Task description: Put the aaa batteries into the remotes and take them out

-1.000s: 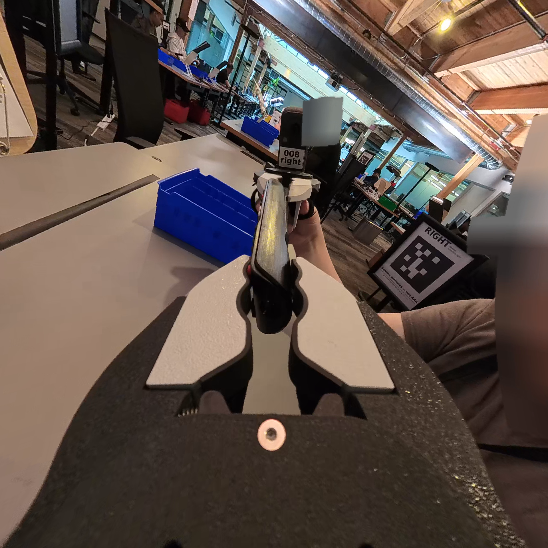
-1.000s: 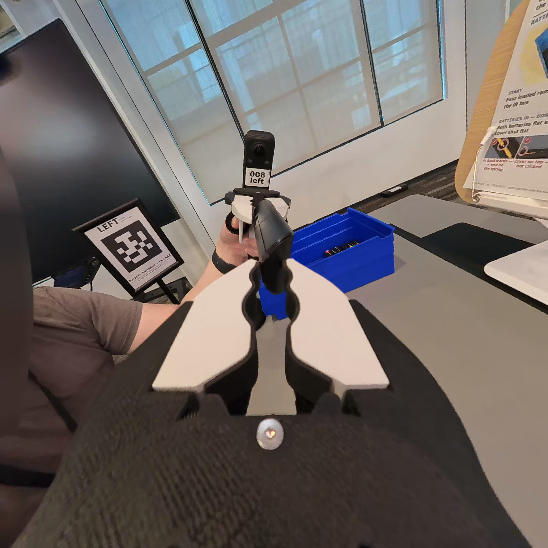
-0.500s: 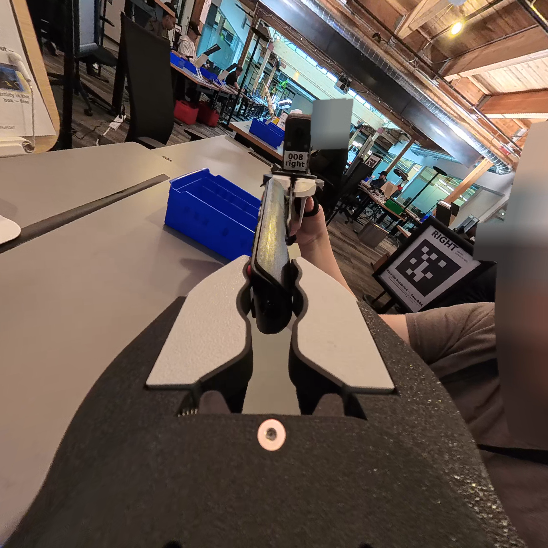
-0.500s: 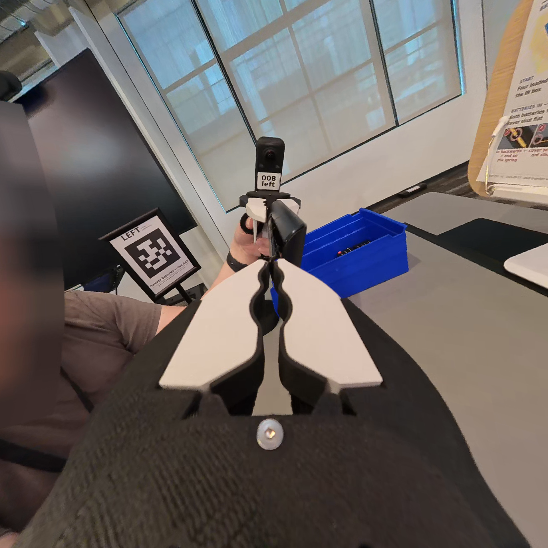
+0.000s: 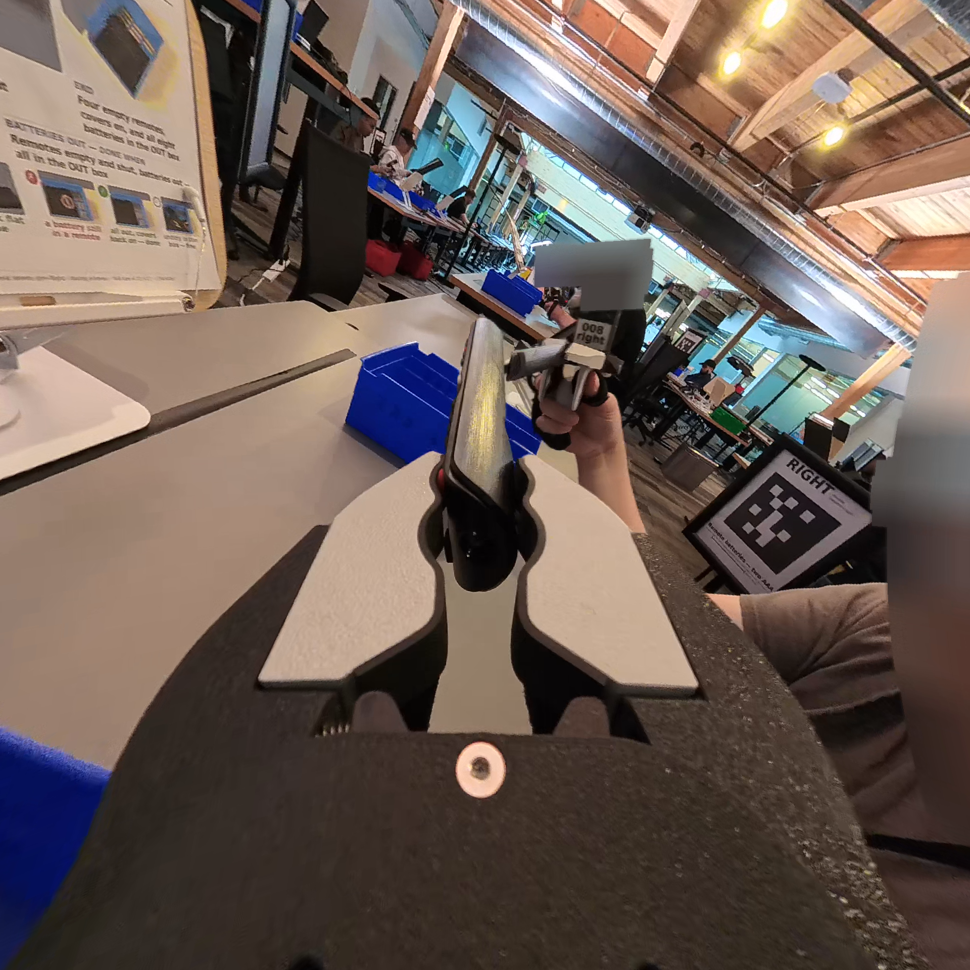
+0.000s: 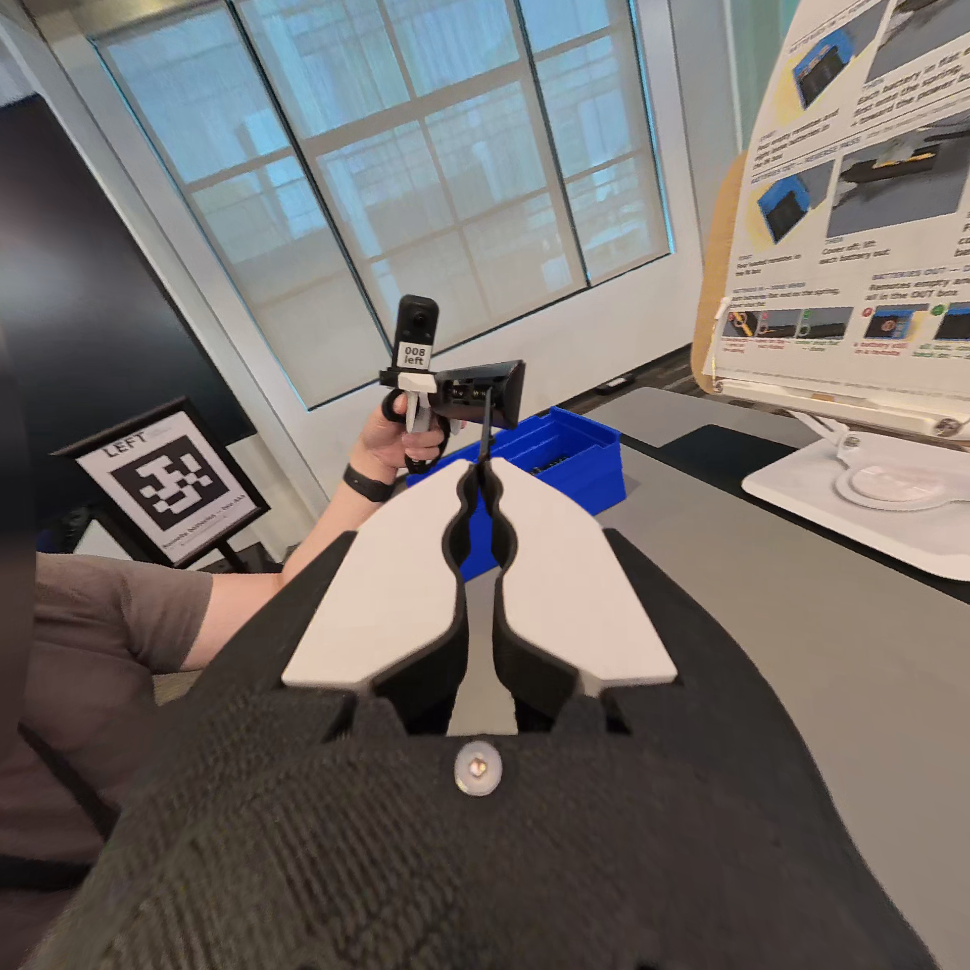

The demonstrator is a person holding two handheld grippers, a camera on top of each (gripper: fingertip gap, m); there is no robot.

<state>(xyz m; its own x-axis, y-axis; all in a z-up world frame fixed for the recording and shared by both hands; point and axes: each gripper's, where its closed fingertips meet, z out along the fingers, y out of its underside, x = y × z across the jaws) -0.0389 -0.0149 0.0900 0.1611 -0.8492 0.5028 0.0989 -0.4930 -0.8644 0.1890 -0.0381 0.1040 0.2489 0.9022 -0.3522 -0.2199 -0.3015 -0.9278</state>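
Note:
My left gripper (image 5: 480, 472) is shut on the lower end of a black remote (image 5: 480, 420), held up above the grey table (image 5: 210, 498). In the right wrist view the remote (image 6: 480, 391) lies sideways in that gripper and its open battery compartment faces me; what is inside is too small to tell. My right gripper (image 6: 480, 467) is shut on a thin black cover (image 6: 486, 430), seen edge-on, just in front of the remote. In the left wrist view the right gripper (image 5: 530, 362) sits beside the remote's far end.
A blue bin (image 5: 399, 404) stands behind the remote; another blue bin (image 6: 577, 462) holds dark remotes. A blue bin corner (image 5: 31, 840) shows near left. An instruction board on a white stand (image 6: 850, 210) is at the table's back. Marker signs (image 5: 777, 525) (image 6: 168, 483) stand off the table.
My right gripper closed on the thin cover at the remote's end and drew back with it. The left gripper turned the remote, so its open compartment now shows.

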